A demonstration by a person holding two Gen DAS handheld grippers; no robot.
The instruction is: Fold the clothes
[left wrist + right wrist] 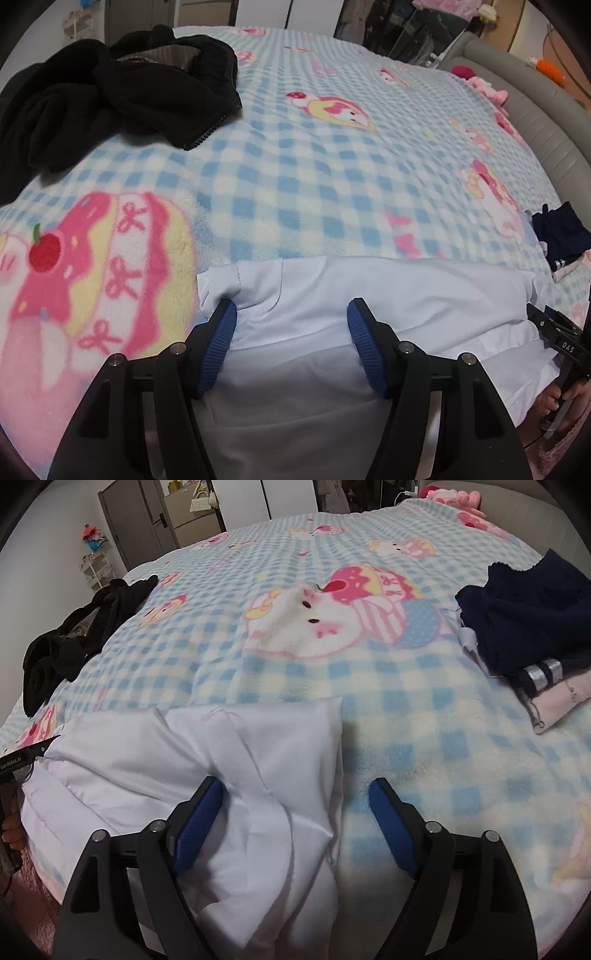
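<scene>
White garment (369, 291) lies at the near edge of the bed (295, 166), folded over on itself, its far fold edge straight across the checked blanket. Left gripper (291, 317) sits over its left end, jaws spread wide, blue pads (221, 339) either side of the cloth and not pinching; the left pad touches a bunched corner with a gathered seam. Right gripper (295, 797) is over the garment's right end, jaws also wide apart, one pad against the cloth, the other over bare blanket past the garment's edge. Nothing gripped by either.

Step, as I read it: a fold just laid down and let go, both ends released. The right end looks lumpy, with a band or placket ridge (236, 746) and loose folds near the jaws, so the next move likely calls for smoothing, or re-grabbing both ends for a second fold to get a compact stack. Needs matched grips on the two corners, pinching all layers so they don't slide apart.

Farther out: folded dark navy pile (528, 627) on the right, near the edge. Black jacket (110, 96) with zipper heaped far left, unfolded, probably next. Plush toys (487, 88) by the grey headboard (535, 122).
</scene>
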